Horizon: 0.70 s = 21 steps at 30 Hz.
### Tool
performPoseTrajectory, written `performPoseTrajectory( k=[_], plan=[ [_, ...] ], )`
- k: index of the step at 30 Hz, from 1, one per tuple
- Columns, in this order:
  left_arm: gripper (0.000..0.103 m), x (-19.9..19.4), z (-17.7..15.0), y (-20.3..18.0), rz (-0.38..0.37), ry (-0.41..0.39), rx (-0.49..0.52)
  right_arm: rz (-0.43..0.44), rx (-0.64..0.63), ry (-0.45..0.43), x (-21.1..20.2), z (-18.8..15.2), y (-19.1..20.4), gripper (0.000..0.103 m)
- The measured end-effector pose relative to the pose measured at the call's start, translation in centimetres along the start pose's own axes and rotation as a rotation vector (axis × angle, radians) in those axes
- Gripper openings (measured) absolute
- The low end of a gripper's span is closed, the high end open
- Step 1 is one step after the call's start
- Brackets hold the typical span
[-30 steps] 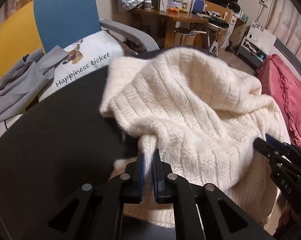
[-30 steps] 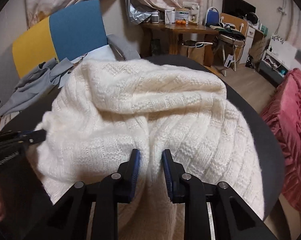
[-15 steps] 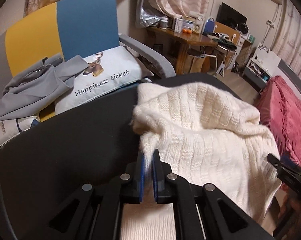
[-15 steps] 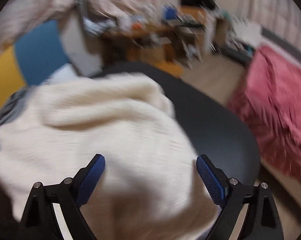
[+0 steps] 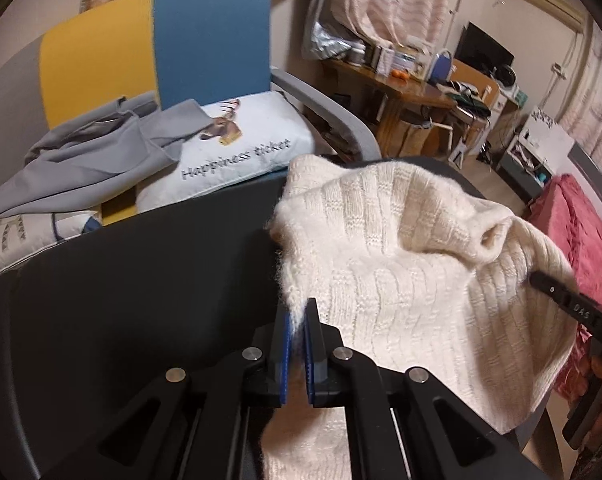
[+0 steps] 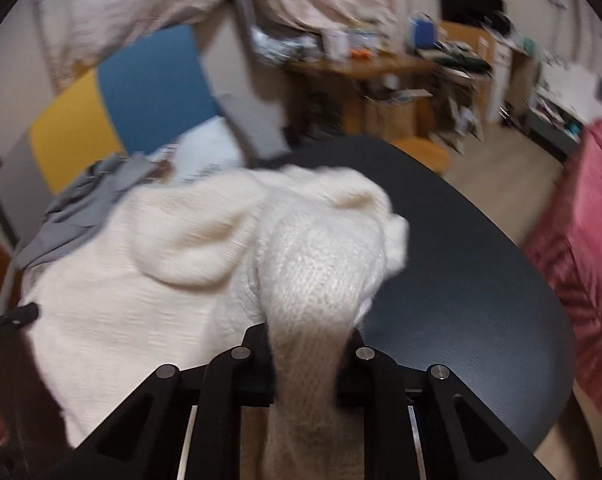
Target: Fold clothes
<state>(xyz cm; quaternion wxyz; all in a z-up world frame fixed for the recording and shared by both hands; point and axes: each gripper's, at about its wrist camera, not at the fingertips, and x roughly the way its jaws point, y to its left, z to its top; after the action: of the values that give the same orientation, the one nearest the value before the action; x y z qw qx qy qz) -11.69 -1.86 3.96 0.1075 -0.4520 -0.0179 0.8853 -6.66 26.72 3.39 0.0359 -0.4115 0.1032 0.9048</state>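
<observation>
A cream knitted sweater (image 5: pixel 401 264) lies bunched on the round black table (image 5: pixel 121 300). My left gripper (image 5: pixel 297 320) is shut on its left edge, near the table's middle. In the right wrist view the sweater (image 6: pixel 205 248) is blurred; a thick fold of it (image 6: pixel 313 288) runs between the fingers of my right gripper (image 6: pixel 307 344), which is shut on it. The fold hides the right fingertips. The right gripper also shows at the sweater's right edge in the left wrist view (image 5: pixel 573 312).
A blue and yellow chair (image 5: pixel 157 60) stands behind the table with a grey garment (image 5: pixel 85 160) and a printed white pillow (image 5: pixel 237 148) on it. A wooden desk (image 5: pixel 401 88) stands at the back. A pink bed cover (image 5: pixel 581 232) lies at the right.
My right gripper opened wide half a second ago and has now shut on a thick fold of the sweater. My left gripper kept its hold while the sweater shifted right and spread flatter.
</observation>
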Motion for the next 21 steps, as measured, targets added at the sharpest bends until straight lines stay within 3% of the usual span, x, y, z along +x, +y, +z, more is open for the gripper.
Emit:
performPoseTrajectory(
  k=[9, 14, 21],
  plan=[
    [0.005, -3.1, -4.1, 9.1, 0.113, -0.004, -0.099, 0.151, -0.099, 0.045, 1.0, -3.0, 9.5, 0.018],
    [0.005, -5.3, -8.3, 13.9, 0.157, 0.001, -0.157, 0.199, -0.142, 0.089, 2.0, -6.7, 13.0, 0.018],
    [0.005, -8.0, -14.8, 17.5, 0.213, 0.017, -0.202, 0.27, -0.2, 0.158, 2.2, -11.0, 16.6, 0.018]
  ],
)
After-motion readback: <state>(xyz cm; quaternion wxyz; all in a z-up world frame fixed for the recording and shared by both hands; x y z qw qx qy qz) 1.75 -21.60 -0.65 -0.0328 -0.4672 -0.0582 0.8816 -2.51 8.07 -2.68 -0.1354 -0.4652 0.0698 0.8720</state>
